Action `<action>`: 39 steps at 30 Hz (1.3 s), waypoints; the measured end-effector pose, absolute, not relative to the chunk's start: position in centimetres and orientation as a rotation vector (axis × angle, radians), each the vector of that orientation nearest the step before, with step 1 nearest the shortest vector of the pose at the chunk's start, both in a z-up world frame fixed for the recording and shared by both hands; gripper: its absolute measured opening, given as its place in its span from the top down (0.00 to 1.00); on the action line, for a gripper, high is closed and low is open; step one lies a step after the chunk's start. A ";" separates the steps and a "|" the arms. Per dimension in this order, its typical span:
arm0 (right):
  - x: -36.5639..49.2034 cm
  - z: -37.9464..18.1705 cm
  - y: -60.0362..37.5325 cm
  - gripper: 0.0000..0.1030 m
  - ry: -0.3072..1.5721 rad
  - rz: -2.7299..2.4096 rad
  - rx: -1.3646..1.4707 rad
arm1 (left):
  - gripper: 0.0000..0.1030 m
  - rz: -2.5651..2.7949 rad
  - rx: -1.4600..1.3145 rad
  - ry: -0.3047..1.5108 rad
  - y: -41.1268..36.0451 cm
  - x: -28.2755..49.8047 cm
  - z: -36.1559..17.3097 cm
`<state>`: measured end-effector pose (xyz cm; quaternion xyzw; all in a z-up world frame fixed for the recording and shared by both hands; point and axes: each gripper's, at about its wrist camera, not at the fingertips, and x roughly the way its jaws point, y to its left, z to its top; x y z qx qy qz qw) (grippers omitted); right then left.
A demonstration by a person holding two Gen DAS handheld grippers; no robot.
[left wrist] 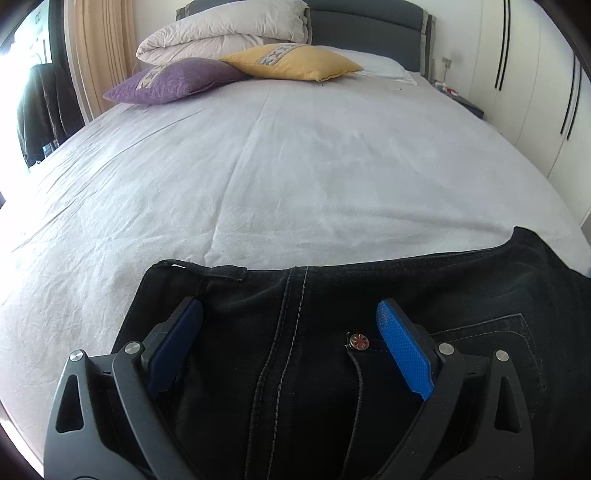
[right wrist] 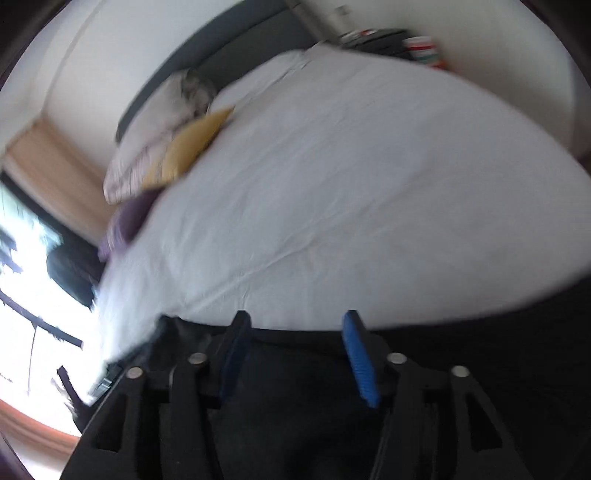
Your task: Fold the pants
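A: What does the left wrist view show?

B: A bed [left wrist: 295, 166] under a pale sheet. At ten o'clock lies a purple cushion [left wrist: 170, 79], at twelve a yellow cushion [left wrist: 291, 62], and a folded duvet [left wrist: 221, 31] behind them. At six o'clock black pants [left wrist: 295, 369] lie flat on the near part of the bed, a stitched seam running down the middle and a small metal rivet [left wrist: 359, 340] beside a pocket edge.

A: And the left gripper [left wrist: 290, 314]?

B: Released. Its blue pads stand wide apart above the denim, one at seven o'clock, one at five, pressing nothing.

A: Any writing or brand?

B: None that I can read. The rivet has a spoked pattern only.

A: The right wrist view?

B: Blurred. The same bed [right wrist: 351, 184] tilts, with the yellow cushion [right wrist: 184, 147] at ten o'clock. The pants [right wrist: 295, 406] fill six o'clock. The right gripper [right wrist: 293, 321] is released too, pads parted over the dark cloth near its far edge.
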<state>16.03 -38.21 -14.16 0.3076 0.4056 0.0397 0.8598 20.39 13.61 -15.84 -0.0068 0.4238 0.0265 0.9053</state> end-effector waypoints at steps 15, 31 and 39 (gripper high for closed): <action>0.8 -13.5 -57.2 0.37 0.814 -0.373 0.764 | 0.06 0.152 0.043 0.832 11.8 19.6 -12.8; -4.8 -16.6 -55.9 0.48 0.784 -0.213 0.975 | 0.06 -0.077 0.133 0.834 -0.7 14.5 -14.8; -11.0 -14.3 -58.2 0.28 0.715 -0.157 1.121 | 0.06 -0.105 0.034 0.742 -0.8 11.1 -10.6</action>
